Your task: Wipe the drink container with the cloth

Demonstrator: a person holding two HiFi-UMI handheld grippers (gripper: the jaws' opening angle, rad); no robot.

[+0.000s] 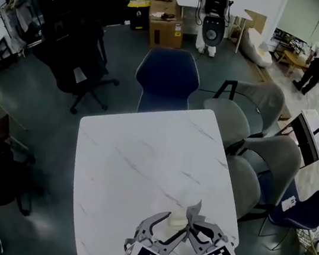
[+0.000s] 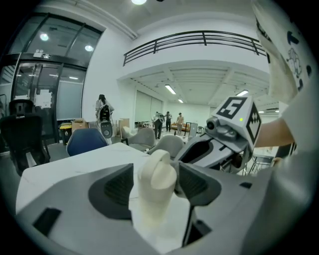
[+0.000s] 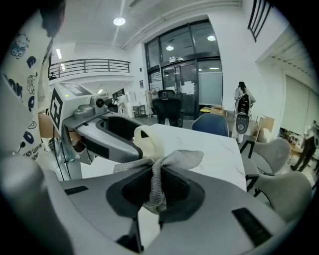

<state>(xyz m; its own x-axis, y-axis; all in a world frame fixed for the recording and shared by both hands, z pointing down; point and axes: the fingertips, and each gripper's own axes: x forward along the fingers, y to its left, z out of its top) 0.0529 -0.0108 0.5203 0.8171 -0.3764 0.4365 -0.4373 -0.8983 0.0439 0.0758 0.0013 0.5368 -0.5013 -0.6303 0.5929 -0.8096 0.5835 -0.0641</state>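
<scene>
A cream drink container [image 1: 179, 220] with a loop cap stands on the white marble table [image 1: 142, 163] near its front edge. In the left gripper view the container [image 2: 157, 184] stands upright between the jaws of my left gripper [image 2: 152, 187]. The jaws are spread wide, with a gap at the left pad. My right gripper [image 3: 155, 187] is shut on a grey cloth [image 3: 164, 164], whose loose end lies against the container [image 3: 149, 139]. In the head view both grippers meet at the container: the left gripper [image 1: 166, 227], then the right gripper [image 1: 194, 224] with the cloth [image 1: 195, 210].
A blue chair [image 1: 167, 80] stands at the table's far side and several grey chairs [image 1: 249, 132] along its right. A black office chair [image 1: 77, 60] is at the back left. Cardboard boxes [image 1: 166, 23] and people [image 1: 313, 67] are far off.
</scene>
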